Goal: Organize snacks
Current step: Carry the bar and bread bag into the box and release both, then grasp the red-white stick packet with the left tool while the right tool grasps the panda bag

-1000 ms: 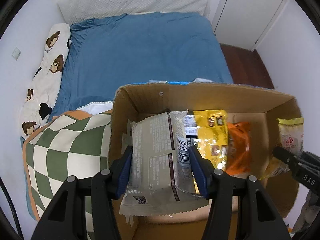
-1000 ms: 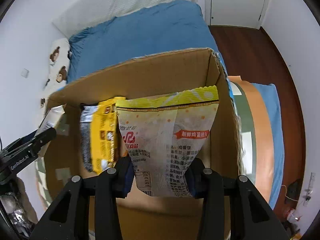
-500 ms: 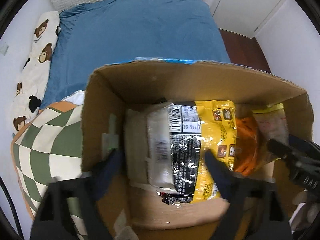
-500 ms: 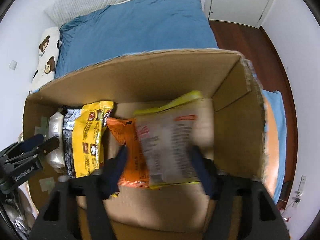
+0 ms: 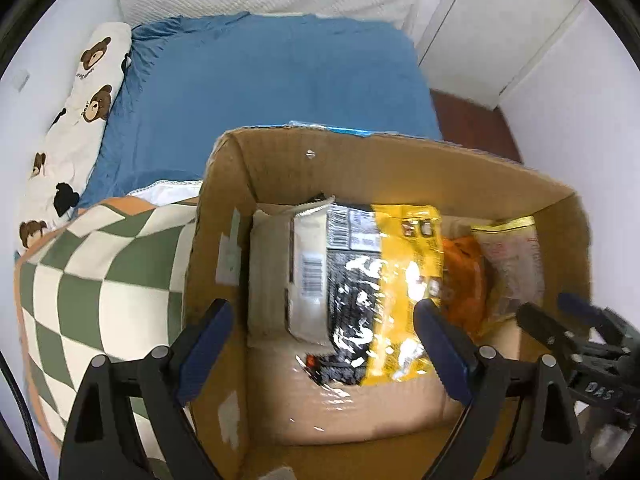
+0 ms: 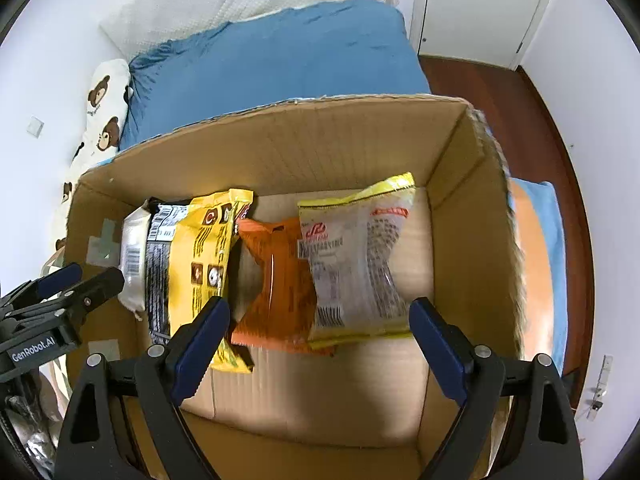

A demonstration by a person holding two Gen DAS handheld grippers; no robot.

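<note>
Both tools released: left tool (image 5: 322,334) and right tool (image 6: 318,332), jaws spread wide above the cardboard box (image 6: 360,148), gripping nothing. Sitting on the bed (image 6: 272,52), toward its foot edge, over the checked blanket (image 5: 104,264). Holding five snack packs side by side, from the left wall: white pack (image 5: 308,264), black pack (image 5: 352,292), yellow pack (image 6: 208,256), orange pack (image 6: 280,276), and clear yellow-edged pack (image 6: 356,256) nearest the right wall. Clamped a second ago on the white and the clear pack; jaws just opened, both packs now lying in the box. Bear-print pillow (image 5: 76,128) along the bed's left edge; white door (image 5: 500,28) beyond.
</note>
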